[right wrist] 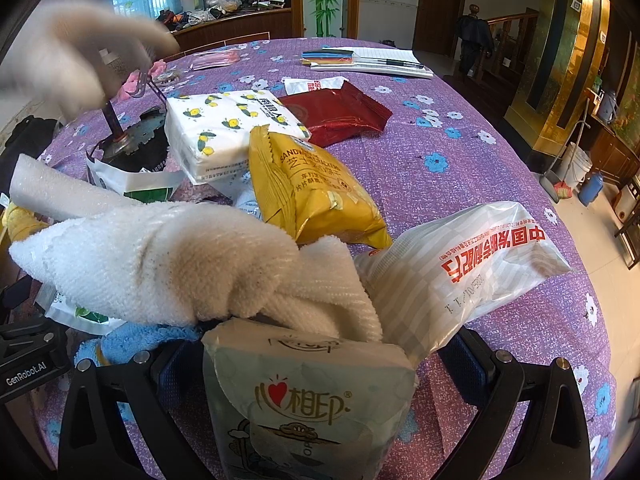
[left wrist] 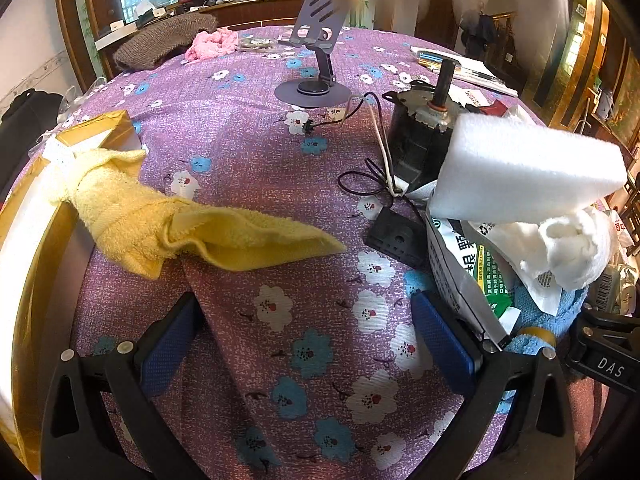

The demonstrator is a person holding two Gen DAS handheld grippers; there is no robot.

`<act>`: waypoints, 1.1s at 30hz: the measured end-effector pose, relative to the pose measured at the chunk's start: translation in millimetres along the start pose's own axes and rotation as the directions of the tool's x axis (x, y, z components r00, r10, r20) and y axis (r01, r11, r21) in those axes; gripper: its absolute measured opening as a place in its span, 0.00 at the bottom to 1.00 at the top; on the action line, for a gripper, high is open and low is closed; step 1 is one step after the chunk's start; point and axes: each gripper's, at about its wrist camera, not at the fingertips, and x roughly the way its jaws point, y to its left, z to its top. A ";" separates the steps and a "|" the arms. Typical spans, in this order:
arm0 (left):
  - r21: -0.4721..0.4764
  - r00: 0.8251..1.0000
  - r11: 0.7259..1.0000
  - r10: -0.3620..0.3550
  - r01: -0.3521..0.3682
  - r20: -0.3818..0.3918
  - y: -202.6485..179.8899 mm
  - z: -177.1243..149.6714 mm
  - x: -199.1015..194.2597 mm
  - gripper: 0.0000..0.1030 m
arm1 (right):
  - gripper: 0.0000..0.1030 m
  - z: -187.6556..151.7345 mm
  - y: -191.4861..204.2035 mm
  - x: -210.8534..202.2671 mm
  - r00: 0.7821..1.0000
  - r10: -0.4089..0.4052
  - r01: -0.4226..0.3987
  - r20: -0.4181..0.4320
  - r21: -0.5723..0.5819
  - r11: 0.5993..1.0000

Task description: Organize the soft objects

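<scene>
Left gripper (left wrist: 308,344) spread wide, empty, over floral tablecloth (left wrist: 248,128) — yellow towel (left wrist: 168,220) draped off gold box (left wrist: 24,240) just ahead. Right gripper (right wrist: 320,364) spread around tissue pack (right wrist: 308,404), grip unclear — white towel (right wrist: 172,264) just beyond

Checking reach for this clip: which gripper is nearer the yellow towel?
Left. The left gripper faces the yellow towel, open, just short of it. The right gripper is over the pile, where only the towel's edge shows far left.

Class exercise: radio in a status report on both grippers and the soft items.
Left hand-held gripper open, empty. Right hand-held gripper around tissue pack, grip unclear. Yellow towel draped over box edge. Motor amid clutter.
</scene>
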 end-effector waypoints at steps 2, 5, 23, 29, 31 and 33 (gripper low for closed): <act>0.000 1.000 1.000 0.000 0.000 0.000 0.0 0.1 0.1 1.00 | 0.99 -0.1 0.2 -0.1 1.000 0.000 0.000 0.000 0.000 1.000; 0.000 1.000 1.000 0.000 0.000 0.000 -0.2 0.1 0.0 1.00 | 0.99 -0.4 0.4 -0.3 1.000 0.000 0.000 0.000 0.000 1.000; 0.009 1.000 1.000 -0.005 0.005 0.000 -3.6 3.5 2.0 1.00 | 0.99 -1.7 1.8 -1.1 1.000 0.000 0.000 0.000 0.000 1.000; 0.009 1.000 1.000 -0.005 0.005 0.000 -4.0 3.4 2.0 1.00 | 0.99 -1.9 0.6 -1.2 1.000 0.001 -0.001 0.000 0.000 1.000; 0.009 1.000 1.000 -0.005 0.005 0.000 -3.9 3.5 2.0 1.00 | 0.99 -0.2 -0.2 -0.6 1.000 0.007 -0.007 0.000 0.003 1.000; 0.009 1.000 1.000 -0.005 0.005 0.000 -3.9 3.3 2.0 1.00 | 0.99 -1.1 -2.9 -2.3 1.000 0.011 -0.011 -0.003 0.005 1.000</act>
